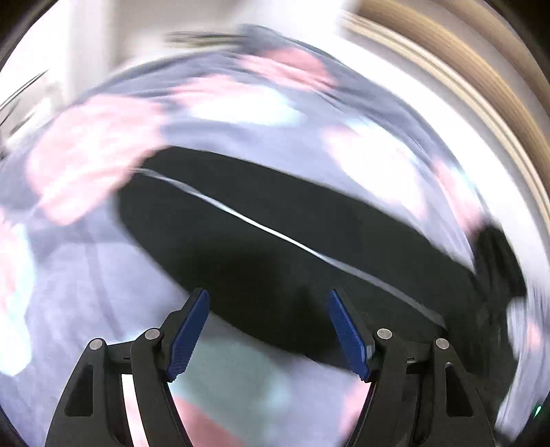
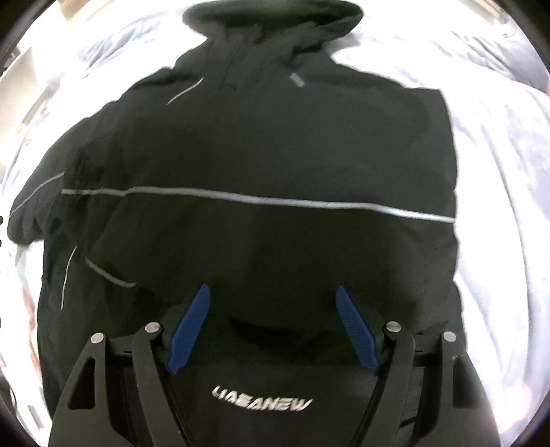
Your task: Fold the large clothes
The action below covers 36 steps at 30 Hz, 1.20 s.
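Notably, only the right wrist view gives a sharp reading of the black jacket (image 2: 254, 172): it lies spread flat on a pale bedcover (image 2: 498, 189), hood (image 2: 271, 20) at the far end, with a thin reflective stripe (image 2: 261, 199) running across the body and shorter reflective piping on the sleeve at the view's left. A silver logo (image 2: 263, 402) reading as mirrored or inverted lettering sits on the near panel between the gripper arms. The right gripper (image 2: 273, 292) hovers over the jacket's near portion with its blue pads (image 2: 189, 330) spread wide and nothing between them. The left wrist view is heavily motion-blurred; it shows the jacket (image 1: 275, 240) only as a dark slanted mass crossed by one pale stripe (image 1: 275, 230), lying on bedding (image 1: 86, 154) printed with pink and white patches on a grey-lilac ground, a pattern the right view washes out to near white. The left gripper (image 1: 268, 299) likewise has its blue pads (image 1: 347, 330) set apart and empty, positioned at the jacket's near edge. A tan banded form (image 1: 481, 68) curves along the upper right of the left view; blur prevents identifying it. Both views cut off the jacket's lower hem, and whether either gripper touches the fabric cannot be told.
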### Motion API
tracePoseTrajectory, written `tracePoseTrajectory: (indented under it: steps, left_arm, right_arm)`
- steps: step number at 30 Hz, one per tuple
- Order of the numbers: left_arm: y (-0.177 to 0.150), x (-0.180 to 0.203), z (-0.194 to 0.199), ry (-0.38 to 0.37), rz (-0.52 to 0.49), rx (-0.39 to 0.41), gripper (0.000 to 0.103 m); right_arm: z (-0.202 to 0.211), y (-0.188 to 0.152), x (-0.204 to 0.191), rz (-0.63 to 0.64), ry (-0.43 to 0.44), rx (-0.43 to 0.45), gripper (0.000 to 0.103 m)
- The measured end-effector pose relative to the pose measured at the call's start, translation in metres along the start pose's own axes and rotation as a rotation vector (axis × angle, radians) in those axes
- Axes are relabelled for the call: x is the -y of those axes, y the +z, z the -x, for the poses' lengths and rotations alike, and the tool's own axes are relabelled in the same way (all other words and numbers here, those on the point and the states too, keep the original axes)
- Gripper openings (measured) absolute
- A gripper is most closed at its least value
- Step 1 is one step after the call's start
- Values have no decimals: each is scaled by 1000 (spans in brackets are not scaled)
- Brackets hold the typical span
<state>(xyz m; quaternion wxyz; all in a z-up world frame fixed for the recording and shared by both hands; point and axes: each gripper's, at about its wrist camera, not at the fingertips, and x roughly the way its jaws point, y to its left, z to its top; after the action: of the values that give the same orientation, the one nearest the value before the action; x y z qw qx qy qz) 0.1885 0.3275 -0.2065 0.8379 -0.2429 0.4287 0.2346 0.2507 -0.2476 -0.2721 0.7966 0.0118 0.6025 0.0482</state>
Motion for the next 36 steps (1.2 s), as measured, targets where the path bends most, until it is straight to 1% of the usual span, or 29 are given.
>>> tracePoseTrajectory:
  steps: [2, 4, 5, 6, 7, 9, 11, 13, 16, 19, 21, 22, 23, 24, 25, 26, 28, 31, 32, 34, 36]
  left_arm:
    - [19, -39, -7, 47, 85, 26, 73]
    - [34, -66, -17, 58, 157, 41, 73]
    - [36, -66, -26, 57, 183, 45, 73]
    - [42, -78, -31, 43, 214, 53, 73]
    - [47, -89, -37, 48, 241, 60, 73]
    - [51, -96, -51, 50, 265, 73, 73]
    - [57, -108, -61, 78, 292, 81, 73]
    - [56, -116, -72, 90, 323, 75, 73]
    - [54, -131, -89, 58, 372, 49, 74]
    - [53, -138, -105, -1, 403, 32, 78]
    - [54, -139, -111, -34, 418, 31, 78]
    - [55, -138, -111, -49, 416, 33, 77]
    - [57, -134, -112, -63, 401, 35, 53]
    - [59, -129, -113, -89, 371, 37, 37]
    - [62, -122, -110, -88, 337, 41, 26]
    - [65, -115, -104, -77, 308, 57, 21]
    - [67, -103, -91, -91, 269, 89, 18]
    - [69, -82, -55, -155, 207, 151, 16]
    - [69, -70, -39, -182, 170, 175, 15]
    - [67, -49, -16, -211, 104, 201, 14]
    - [63, -18, 9, -241, 18, 223, 13]
  right_arm:
    - [-1, -5, -3, 38, -19, -9, 78]
    - [1, -5, -7, 66, -43, -14, 78]
    - [3, -6, -8, 71, -47, -15, 78]
    - [1, -5, -9, 71, -48, -16, 78]
    - [3, -5, -8, 68, -49, -18, 78]
    - [3, -5, -7, 63, -52, -24, 78]
    - [0, -3, -8, 62, -62, -34, 78]
    - [-3, -3, -10, 64, -71, -48, 78]
    - [-4, -10, -12, 70, -79, -69, 78]
    - [-6, -14, -15, 75, -81, -87, 78]
    - [-6, -16, -18, 84, -82, -92, 78]
    - [-7, -15, -20, 88, -82, -93, 78]
    - [-7, -15, -23, 95, -83, -94, 78]
    - [-8, -14, -26, 102, -85, -94, 78]
    - [-8, -13, -27, 107, -85, -93, 78]
    - [-8, -12, -29, 112, -85, -93, 78]
    - [-6, -13, -30, 114, -80, -91, 78]
    - [-3, -12, -32, 102, -65, -84, 78]
    - [-1, -11, -32, 98, -58, -80, 78]
    - [5, -12, -30, 89, -45, -70, 78]
    - [10, -12, -24, 84, -31, -60, 78]
